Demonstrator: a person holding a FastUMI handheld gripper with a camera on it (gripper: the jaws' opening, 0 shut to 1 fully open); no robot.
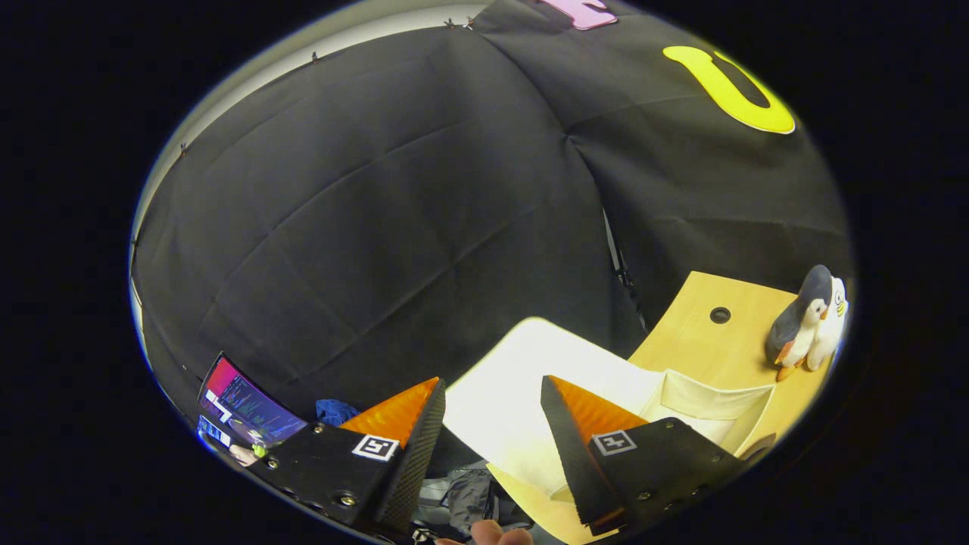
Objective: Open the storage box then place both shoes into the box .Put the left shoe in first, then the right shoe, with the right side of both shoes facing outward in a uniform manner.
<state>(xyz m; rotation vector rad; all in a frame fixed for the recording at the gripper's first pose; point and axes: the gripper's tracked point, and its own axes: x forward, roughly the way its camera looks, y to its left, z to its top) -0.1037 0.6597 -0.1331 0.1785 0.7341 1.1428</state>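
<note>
My gripper (492,381) is open, with nothing between its fingers, and it points up at the black booth wall. Just beyond the fingertips lies the cream storage box (711,405) on a wooden table (704,341). Its wide pale lid panel (522,393) is swung over toward me, and the box's cloth-lined mouth shows past the right finger (575,439). Some grey fabric (465,499) lies low between the fingers; I cannot tell what it is.
A penguin plush (810,322) stands on the table's far right, beyond a round hole (720,314) in the tabletop. A lit laptop screen (242,409) and a blue cloth (337,412) sit beyond the left finger. A person's fingertips (496,534) show low down.
</note>
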